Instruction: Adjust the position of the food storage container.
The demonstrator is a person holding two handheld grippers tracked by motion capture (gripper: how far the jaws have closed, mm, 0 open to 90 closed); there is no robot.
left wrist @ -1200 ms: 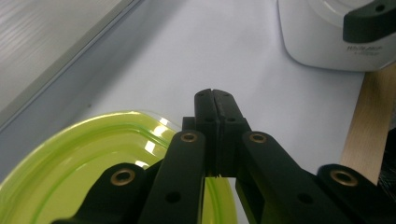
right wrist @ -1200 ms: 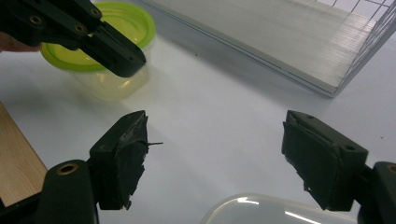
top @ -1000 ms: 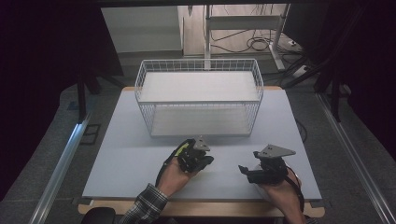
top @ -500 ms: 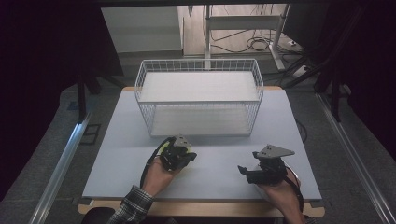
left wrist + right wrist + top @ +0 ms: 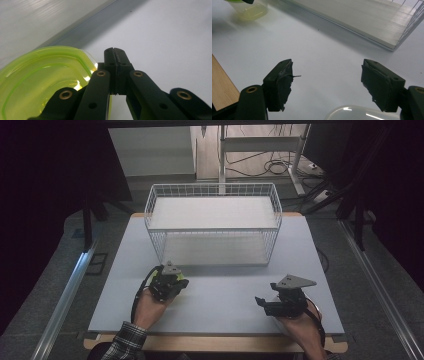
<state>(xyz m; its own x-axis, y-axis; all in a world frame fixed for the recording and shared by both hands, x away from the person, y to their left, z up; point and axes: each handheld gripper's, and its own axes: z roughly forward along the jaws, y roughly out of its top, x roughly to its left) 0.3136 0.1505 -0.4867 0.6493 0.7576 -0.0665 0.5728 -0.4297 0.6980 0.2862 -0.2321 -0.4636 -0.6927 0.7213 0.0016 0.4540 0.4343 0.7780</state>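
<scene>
A translucent yellow-green container (image 5: 42,80) stands on the pale table (image 5: 225,285), left of centre. My left gripper (image 5: 115,53) is shut on its rim, and the wall runs down between the fingers. In the high view the left gripper (image 5: 172,285) sits just in front of the wire basket's left end. The same container (image 5: 252,10) appears at the top left of the right gripper view. My right gripper (image 5: 327,80) is open and its jaws have just closed a little. A white rounded object (image 5: 359,112) lies low between them, touching neither pad. In the high view the right gripper (image 5: 260,302) rests near the table's front right.
A white wire basket (image 5: 212,227) with a white board (image 5: 352,17) in it stands across the back of the table. The table's wooden front edge (image 5: 222,92) runs close to both hands. Bare table surface lies between the two grippers.
My left hand has slid leftwards and a little nearer along the front of the basket, still shut. The right hand has stayed where it was.
</scene>
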